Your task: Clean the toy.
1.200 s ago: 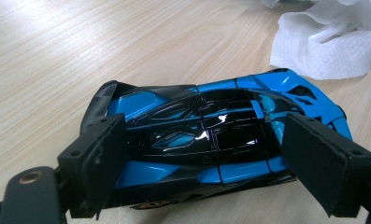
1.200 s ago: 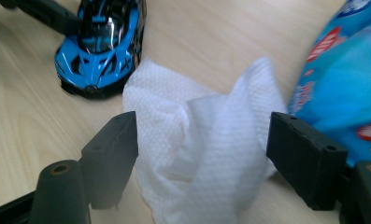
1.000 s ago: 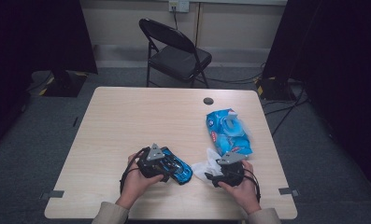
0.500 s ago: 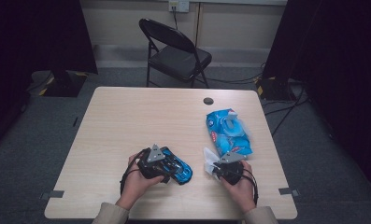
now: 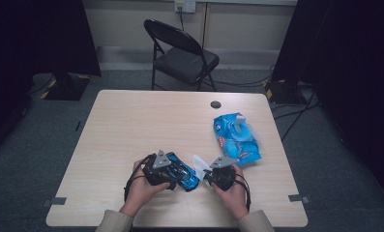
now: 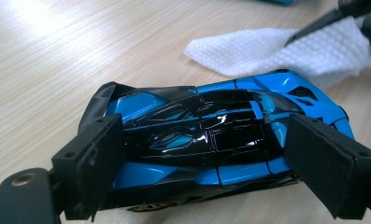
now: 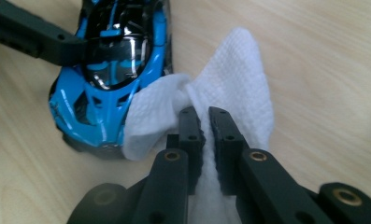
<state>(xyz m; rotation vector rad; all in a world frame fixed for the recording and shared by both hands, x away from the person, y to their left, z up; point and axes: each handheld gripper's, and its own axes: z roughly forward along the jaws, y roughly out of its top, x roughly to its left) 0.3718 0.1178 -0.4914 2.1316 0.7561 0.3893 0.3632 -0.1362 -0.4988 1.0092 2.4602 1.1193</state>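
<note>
- One surface (image 5: 131, 125), pale wood; its near edge is partly hidden by the person's two sleeves.
- One folding chair (image 5: 182, 53) stands beyond the far edge, with dark, hard-to-read shapes on both sides of it.
- One blue wipes pack (image 5: 236, 137) lies at the right of the surface, its print too small to read.
- One blue and black toy car (image 6: 206, 140) sits near the front edge, left of centre; the left tongs (image 6: 220, 168) are clenched on its flanks, and their pads hide part of its sides (wheels barely visible).
- One white wipe (image 7: 230, 93) lies just right of the car, touching its nose; the right tongs (image 7: 205, 123) pinch it tight, having just closed on it.
- Compared with a second ago, the right tongs have carried the wipe leftward up against the car; the left tongs have not shifted.
</note>
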